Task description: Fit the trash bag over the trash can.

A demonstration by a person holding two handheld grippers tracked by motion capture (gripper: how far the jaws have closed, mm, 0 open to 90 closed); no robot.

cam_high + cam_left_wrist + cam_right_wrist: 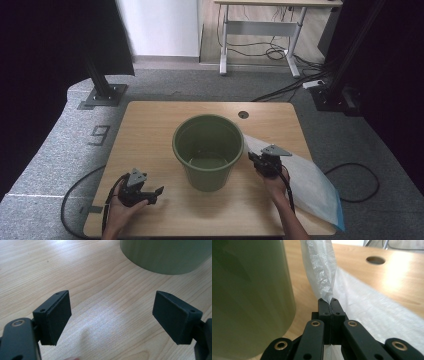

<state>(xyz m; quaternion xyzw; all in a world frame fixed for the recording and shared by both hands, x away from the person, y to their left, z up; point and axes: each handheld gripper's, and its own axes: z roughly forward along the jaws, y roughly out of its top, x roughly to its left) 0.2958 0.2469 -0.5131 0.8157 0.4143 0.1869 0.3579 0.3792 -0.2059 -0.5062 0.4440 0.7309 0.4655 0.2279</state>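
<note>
Field notes, landmark the green bucket point(208, 151), which stood open and upright mid-surface.

Left of the bucket, nearer the person: left claw point(159, 191) rested low over the surface point(150, 130), jaws wide apart, nothing between them. In the left gripper view the pads point(58, 317) framed only bare wood, the bucket's base beyond.

Right of the bucket: right claw point(328, 300) was clamped together on a pinched fold of the clear plastic bag point(322, 272), just beside the bucket wall. The rest of the bag point(310, 177) lay flat, spreading away from the bucket toward the surface's right edge and partly overhanging it.

Risks, as I judged them: the grip took only a thin edge of slippery film, so a quick lift could pull it free. The bag looked closed flat; with one layer held, it might not open over the rim. The light bucket could tip or slide if the bag dragged against it while the left claw stood off.
</note>
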